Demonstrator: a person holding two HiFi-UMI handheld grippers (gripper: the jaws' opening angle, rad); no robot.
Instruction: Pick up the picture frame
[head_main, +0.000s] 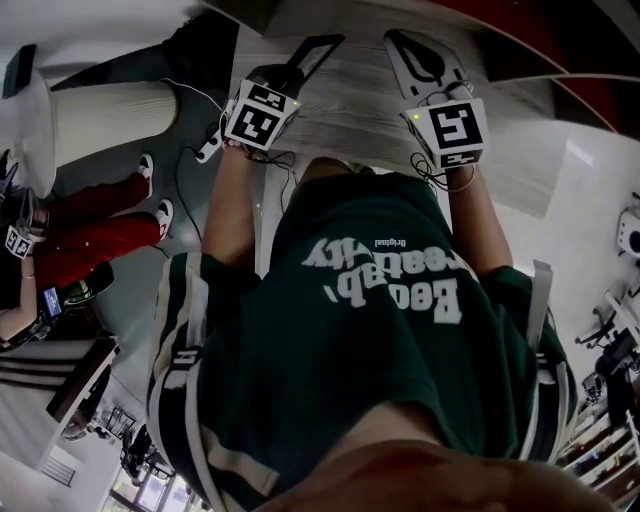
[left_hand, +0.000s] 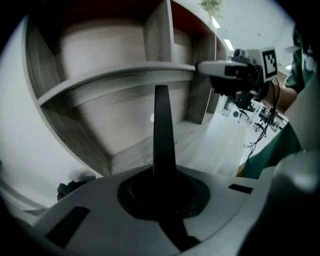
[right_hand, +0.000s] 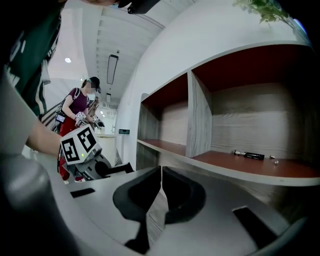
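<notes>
The picture frame is already off any support, pinched in the left tool and held in the air before an open grey-wood shelf unit. The left gripper view sees it edge-on, as a thin dark blade rising from between the jaws. The head view shows it as a slim black rectangle with pale wood grain visible inside its border. The jaws sit almost together on the frame's lower edge, which suits so thin a moulding. It looks light and stiff, with a smooth, narrow border that could slip or swivel in a pinch at one end, so a hold near the middle of a side rail seems safer than one at a corner. I cannot tell whether it carries glass; if it does, knocks against the shelf edges are the risk. The right tool is level and beside the left one, its jaws drawn together with nothing between them. Past it runs a red-brown shelf with a small dark pen-like thing lying on it.
</notes>
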